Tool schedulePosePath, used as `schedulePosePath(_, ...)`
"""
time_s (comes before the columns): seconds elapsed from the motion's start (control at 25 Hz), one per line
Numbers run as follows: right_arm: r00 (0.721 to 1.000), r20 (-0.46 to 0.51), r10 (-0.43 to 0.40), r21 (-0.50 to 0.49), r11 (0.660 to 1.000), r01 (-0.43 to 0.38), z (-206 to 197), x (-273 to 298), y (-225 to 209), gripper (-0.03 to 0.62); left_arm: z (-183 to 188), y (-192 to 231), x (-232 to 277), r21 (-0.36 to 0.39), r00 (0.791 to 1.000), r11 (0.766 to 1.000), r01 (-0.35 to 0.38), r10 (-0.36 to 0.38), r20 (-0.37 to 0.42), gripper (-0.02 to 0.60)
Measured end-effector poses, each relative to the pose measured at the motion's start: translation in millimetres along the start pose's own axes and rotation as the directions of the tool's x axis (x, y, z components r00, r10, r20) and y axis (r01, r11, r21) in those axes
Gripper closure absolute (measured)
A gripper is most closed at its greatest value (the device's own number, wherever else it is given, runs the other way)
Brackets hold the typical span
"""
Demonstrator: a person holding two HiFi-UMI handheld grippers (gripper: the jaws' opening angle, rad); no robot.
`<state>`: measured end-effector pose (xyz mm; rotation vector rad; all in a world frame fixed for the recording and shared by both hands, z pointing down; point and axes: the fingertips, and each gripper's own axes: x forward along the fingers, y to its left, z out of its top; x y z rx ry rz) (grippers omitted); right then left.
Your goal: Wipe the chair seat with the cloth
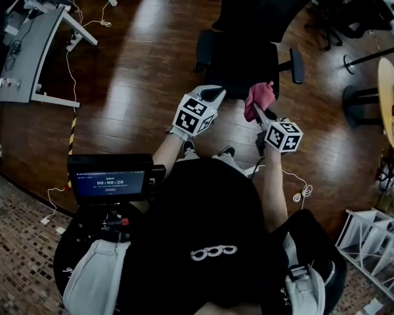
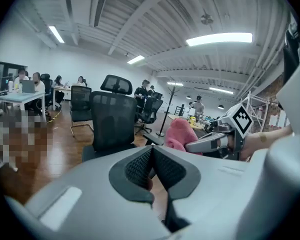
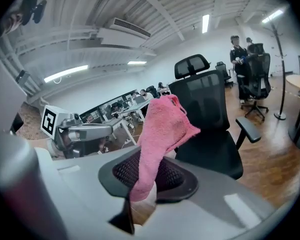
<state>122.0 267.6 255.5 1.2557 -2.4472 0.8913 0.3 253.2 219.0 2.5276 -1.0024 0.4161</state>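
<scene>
A black office chair (image 1: pixel 243 58) stands on the wooden floor in front of me, its seat facing me; it also shows as the black office chair (image 2: pixel 112 126) and the black office chair (image 3: pixel 210 129). A pink cloth (image 1: pixel 259 97) is pinched in my right gripper (image 1: pixel 261 113), held above the near right edge of the seat. In the right gripper view the pink cloth (image 3: pixel 162 134) stands up from between the shut jaws. My left gripper (image 1: pixel 213 100) is shut with nothing in it, near the seat's front left. The pink cloth (image 2: pixel 180 136) shows beside it.
A grey desk (image 1: pixel 26 51) with cables stands at the far left. A round wooden table (image 1: pixel 393 100) and other chairs stand at the right. A white wire rack (image 1: pixel 377 251) is at the lower right. People sit at desks in the background (image 2: pixel 30 86).
</scene>
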Motion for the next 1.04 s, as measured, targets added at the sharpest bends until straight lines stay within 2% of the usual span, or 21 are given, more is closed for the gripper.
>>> schedulePosePath(0.16, 1.000, 0.022, 0.019, -0.030, 0.999, -0.018, 15, -7, 20, 0.531, 7, 2, 3, -0.026, 1.000, 1.000, 0.001, 0.000, 0.018, 0.588)
schedulePosePath(0.4, 0.999, 0.024, 0.041, -0.084, 0.996, -0.039, 28, -9, 39, 0.531, 10, -1, 3, -0.029, 1.000, 1.000, 0.005, -0.005, 0.021, 0.588)
schedulePosePath(0.88, 0.998, 0.044, 0.045, -0.083, 0.996, -0.041, 38, -7, 30, 0.531, 17, 4, 4, 0.000, 1.000, 1.000, -0.011, 0.011, 0.015, 0.588)
schedulePosePath(1.04, 0.998, 0.051, 0.048, -0.077, 0.996, -0.044, 41, -17, 19, 0.531, 23, -7, 14, 0.003, 1.000, 1.000, -0.011, 0.011, 0.014, 0.588)
